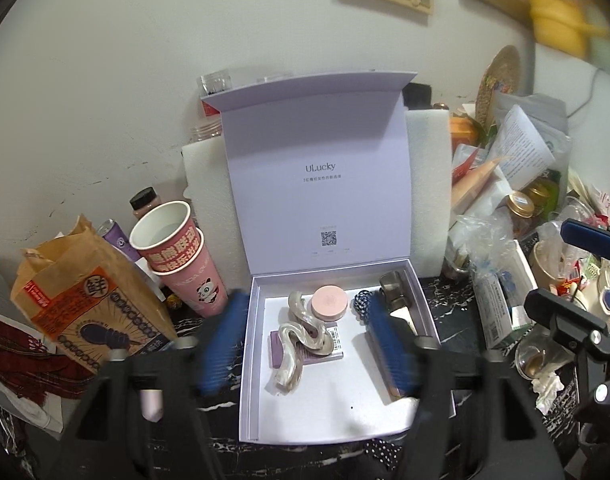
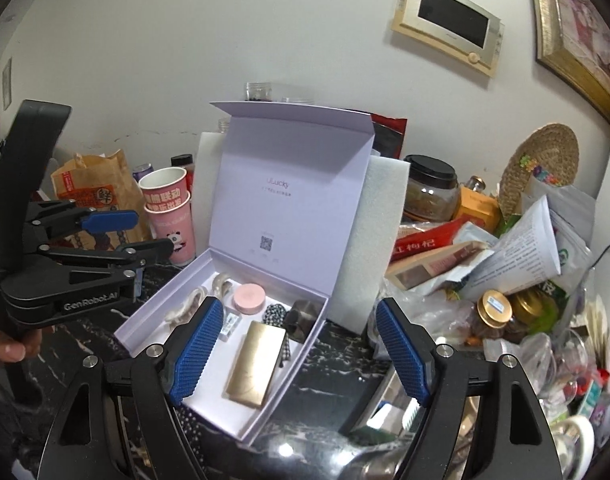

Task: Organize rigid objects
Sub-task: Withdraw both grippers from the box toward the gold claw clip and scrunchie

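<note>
The left gripper's [image 1: 305, 340] blue pads [image 1: 221, 340] smear with motion blur, so their ribbing cannot be read. The right pad covers part of the gold case [image 1: 389, 356] in the lavender box [image 1: 261, 280]. The yellow object [image 1: 561, 20] on the wall is blurred and cut by the lens rim. Small print under the lid's QR code [image 1: 328, 238] is too tiny to read. Only fingertips of a hand [image 2: 9, 346] show at the right view's edge.

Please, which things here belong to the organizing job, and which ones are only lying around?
Part of the job:
- lilac box, lid open
- wavy hair clip
- pink round tin
- gold flat case
- dark claw clip

Just lying about:
- paper cups
- brown paper bag
- gold-lidded jar
- woven fan
</note>
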